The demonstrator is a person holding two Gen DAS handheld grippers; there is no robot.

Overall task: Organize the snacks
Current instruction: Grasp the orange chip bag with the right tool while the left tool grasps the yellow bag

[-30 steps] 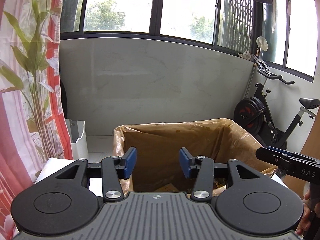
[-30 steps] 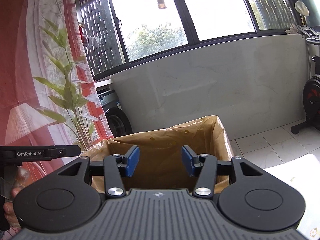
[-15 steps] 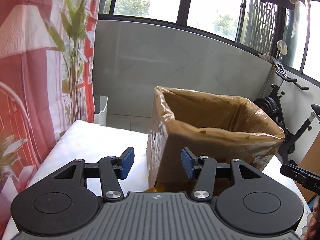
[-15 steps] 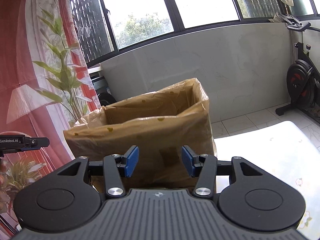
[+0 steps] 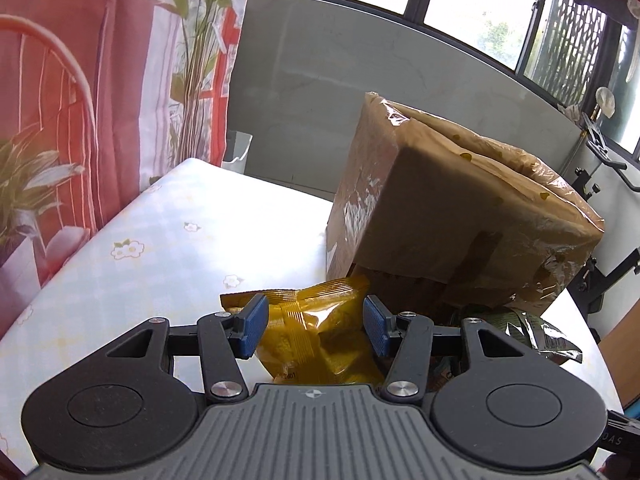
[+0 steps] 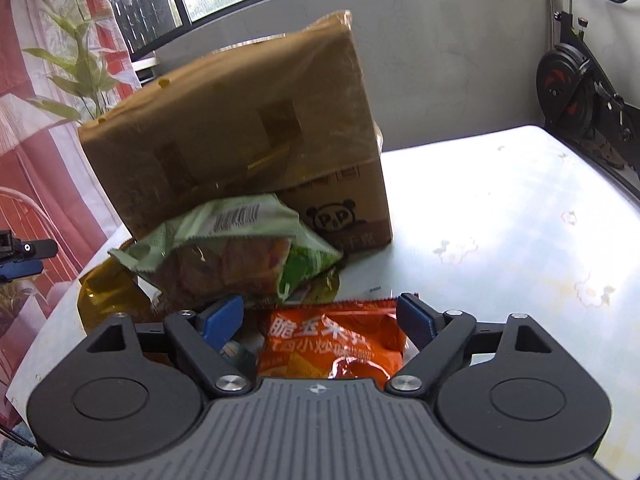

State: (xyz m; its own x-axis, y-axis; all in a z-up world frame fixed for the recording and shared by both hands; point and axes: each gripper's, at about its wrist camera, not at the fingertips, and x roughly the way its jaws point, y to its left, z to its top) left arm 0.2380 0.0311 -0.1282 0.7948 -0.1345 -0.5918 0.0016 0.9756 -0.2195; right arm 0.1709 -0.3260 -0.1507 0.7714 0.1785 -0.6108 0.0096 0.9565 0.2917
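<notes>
Your left gripper is wide apart and your right gripper is spread just as wide, neither one pinching anything. A second ago both were peering over the rim into the box; now they've dropped low over the table and the view has swung from the box's inside to its outer walls.

Biggest thing first: the table, white with a small flower print, bright in the window light. On it stands the box, brown cardboard with a plastic liner folded over its top edge, and it now rises above both cameras instead of sitting below them. From down here you can't see into it.

Next, the snacks, which weren't in view half a second ago. A green bag lies crumpled against the foot of the box. In front of it, an orange bag sits right between your right fingers, though the pads look clear of it. On the other side, a yellow bag lies between your left fingers, and I can't tell whether the pads are touching it.

What that means, as I read it: you've gone from checking the box to lining up two picks at once. Nothing's grabbed yet, so the sorting has barely begun. Closing on each bag looks like the next call.
</notes>
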